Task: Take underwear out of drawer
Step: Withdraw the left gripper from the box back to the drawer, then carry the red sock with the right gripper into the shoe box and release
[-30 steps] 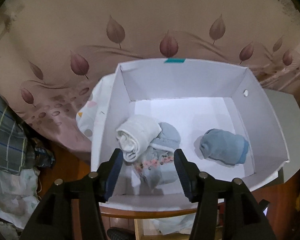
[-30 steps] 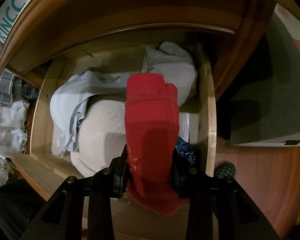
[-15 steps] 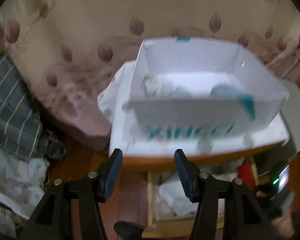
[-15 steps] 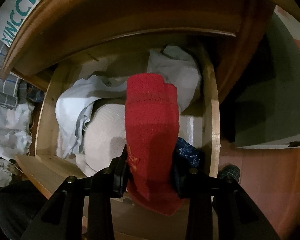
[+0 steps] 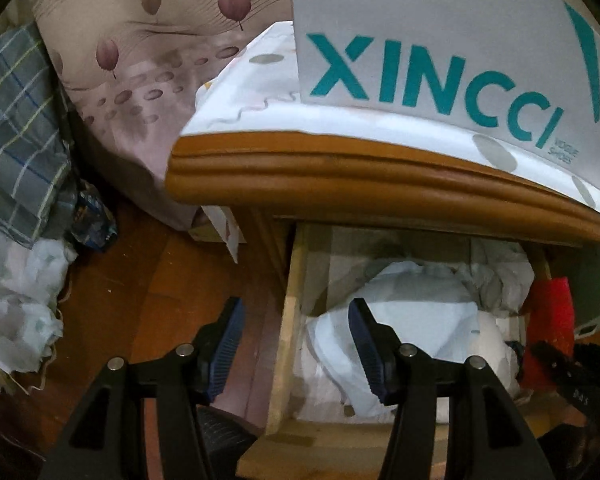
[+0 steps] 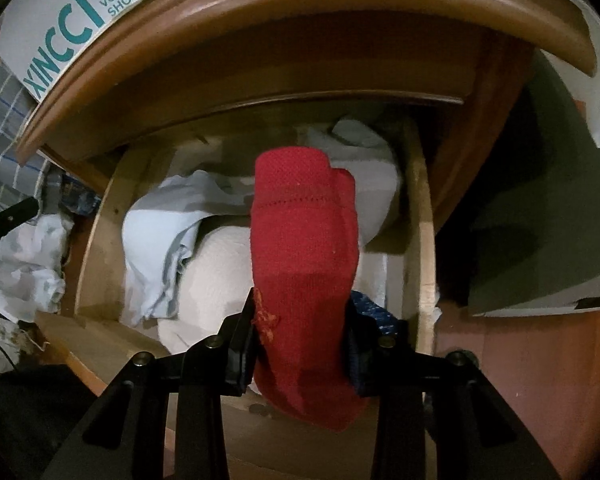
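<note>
Shoebox (image 5: 440,40) on the cabinet top (image 5: 340,176), open drawer (image 6: 96,240) beneath (crumpled clothes (image 6: 160,240) inside).

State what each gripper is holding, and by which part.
Right gripper clamps the red garment near its lower end; the rest stands up above the jaws. Left gripper is open, holding nothing.

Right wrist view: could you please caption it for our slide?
Right tongs shut on a red garment above the open drawer of pale laundry.

Dim, warm light, deep shadows, bent fisheye edges, slight blur throughout.
</note>
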Action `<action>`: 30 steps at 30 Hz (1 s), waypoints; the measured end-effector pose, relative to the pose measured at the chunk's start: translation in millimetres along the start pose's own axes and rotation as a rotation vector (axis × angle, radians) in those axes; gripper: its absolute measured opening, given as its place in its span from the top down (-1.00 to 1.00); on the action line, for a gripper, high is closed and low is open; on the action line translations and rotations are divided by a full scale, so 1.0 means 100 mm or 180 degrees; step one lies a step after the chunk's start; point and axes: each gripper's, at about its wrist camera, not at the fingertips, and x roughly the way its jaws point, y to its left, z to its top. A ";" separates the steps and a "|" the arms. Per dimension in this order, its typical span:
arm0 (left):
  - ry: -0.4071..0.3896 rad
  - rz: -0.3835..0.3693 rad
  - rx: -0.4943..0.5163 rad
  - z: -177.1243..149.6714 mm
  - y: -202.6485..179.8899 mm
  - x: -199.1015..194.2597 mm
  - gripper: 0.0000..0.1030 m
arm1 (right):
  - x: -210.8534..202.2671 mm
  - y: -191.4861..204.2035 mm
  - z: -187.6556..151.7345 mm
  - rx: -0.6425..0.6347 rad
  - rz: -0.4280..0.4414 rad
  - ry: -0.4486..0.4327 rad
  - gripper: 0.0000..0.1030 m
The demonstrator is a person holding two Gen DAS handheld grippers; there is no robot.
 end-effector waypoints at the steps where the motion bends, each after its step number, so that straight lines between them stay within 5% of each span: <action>1: -0.0013 -0.0003 -0.0012 -0.03 0.01 0.03 -0.07 | 0.00 0.01 0.00 -0.0025 -0.0017 -0.0001 0.35; 7: 0.0037 -0.0172 -0.0112 -0.04 0.08 0.13 -0.07 | -0.02 0.06 0.00 -0.0143 -0.0053 -0.0051 0.35; 11: -0.0051 -0.0080 -0.0057 0.01 0.03 0.10 -0.07 | -0.18 0.06 0.01 -0.0071 0.0193 -0.0161 0.35; 17: -0.0115 0.0046 -0.0007 0.03 0.05 0.05 -0.07 | -0.43 0.18 0.07 -0.0097 0.0179 -0.0179 0.35; 30: -0.0160 0.0014 -0.0213 0.06 0.27 -0.05 -0.07 | -1.47 0.63 0.35 -0.0604 0.0010 -0.0727 0.35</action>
